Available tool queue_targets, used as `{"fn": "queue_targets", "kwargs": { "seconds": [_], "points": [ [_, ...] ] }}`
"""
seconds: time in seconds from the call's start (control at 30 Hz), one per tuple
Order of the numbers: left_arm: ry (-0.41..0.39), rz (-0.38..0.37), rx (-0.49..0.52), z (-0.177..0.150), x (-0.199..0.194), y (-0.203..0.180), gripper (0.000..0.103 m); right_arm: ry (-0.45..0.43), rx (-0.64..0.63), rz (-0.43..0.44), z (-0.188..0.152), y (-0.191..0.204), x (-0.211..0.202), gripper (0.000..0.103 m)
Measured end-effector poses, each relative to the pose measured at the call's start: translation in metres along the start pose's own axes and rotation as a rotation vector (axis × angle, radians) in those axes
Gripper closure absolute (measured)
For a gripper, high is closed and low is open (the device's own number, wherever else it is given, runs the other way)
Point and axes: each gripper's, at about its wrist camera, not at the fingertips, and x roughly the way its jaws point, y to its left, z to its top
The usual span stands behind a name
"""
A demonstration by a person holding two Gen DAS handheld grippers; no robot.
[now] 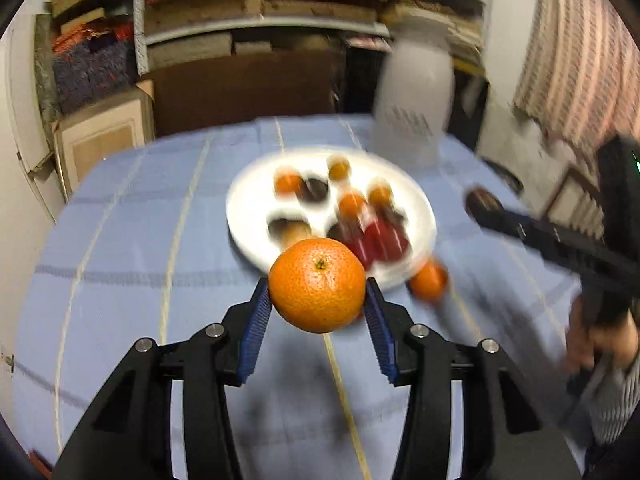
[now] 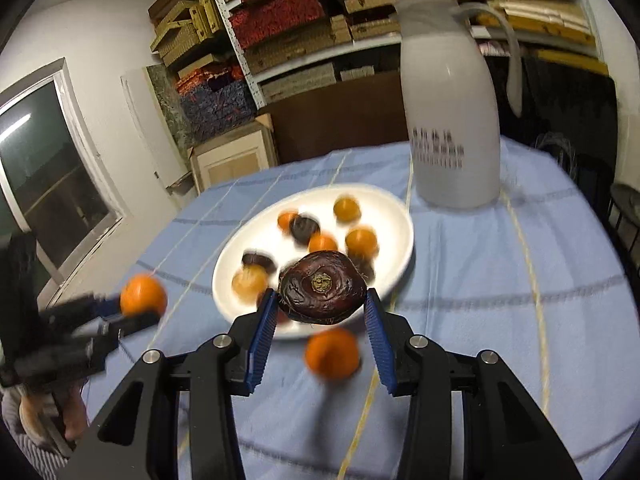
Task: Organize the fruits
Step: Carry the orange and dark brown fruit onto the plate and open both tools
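My left gripper [image 1: 318, 300] is shut on an orange mandarin [image 1: 318, 285] and holds it above the blue cloth, just short of the white plate [image 1: 248, 196]. My right gripper [image 2: 320, 306] is shut on a dark brown water chestnut [image 2: 322, 286] over the plate's near rim [image 2: 224, 280]. The plate holds several small oranges and dark chestnuts. One loose mandarin [image 2: 332, 354] lies on the cloth beside the plate; it also shows in the left wrist view [image 1: 429, 281]. The left gripper with its mandarin [image 2: 143, 295] shows at left in the right wrist view.
A tall white thermos jug [image 2: 450, 112] stands on the table behind the plate, to its right. The blue checked tablecloth [image 1: 140, 220] covers a round table. Shelves with stacked boxes [image 2: 288, 20] stand behind. A striped curtain [image 1: 580, 52] hangs at right.
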Motion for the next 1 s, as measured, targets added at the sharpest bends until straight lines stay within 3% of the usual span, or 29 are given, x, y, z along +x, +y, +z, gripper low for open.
{"fn": "queue_targets", "kwargs": {
  "seconds": [0.07,0.2,0.37,0.53,0.57,0.63,0.73,0.83,1.0],
  "points": [
    [-0.022,0.01,-0.043,0.024,0.017,0.011,0.057,-0.01,0.002,0.002,0.015,-0.001,0.009,0.058],
    [0.011,0.015,-0.085,0.052,0.073,0.023,0.057,0.014,0.01,0.012,0.033,-0.004,0.053,0.058],
    [0.063,-0.008,-0.121,0.066,0.134,0.032,0.057,0.076,-0.021,0.003,0.04,-0.003,0.107,0.058],
    [0.101,-0.025,-0.131,0.061,0.161,0.039,0.053,0.097,-0.003,0.0,0.036,-0.01,0.129,0.056],
    [0.096,-0.028,-0.133,0.06,0.16,0.04,0.048,0.098,0.02,0.004,0.037,-0.014,0.128,0.051],
    [0.071,-0.018,-0.151,0.057,0.148,0.043,0.023,0.078,0.067,0.026,0.04,-0.02,0.119,0.05],
    [-0.007,0.011,-0.179,0.057,0.113,0.045,0.01,0.015,0.107,0.058,0.051,-0.023,0.085,0.048],
    [-0.035,0.024,-0.188,0.05,0.082,0.042,0.009,-0.058,0.108,0.045,0.05,-0.018,0.043,0.032],
    [-0.064,0.1,-0.176,-0.003,0.04,0.028,0.005,-0.055,0.088,0.008,0.008,-0.015,0.012,0.03]
  ]
}}
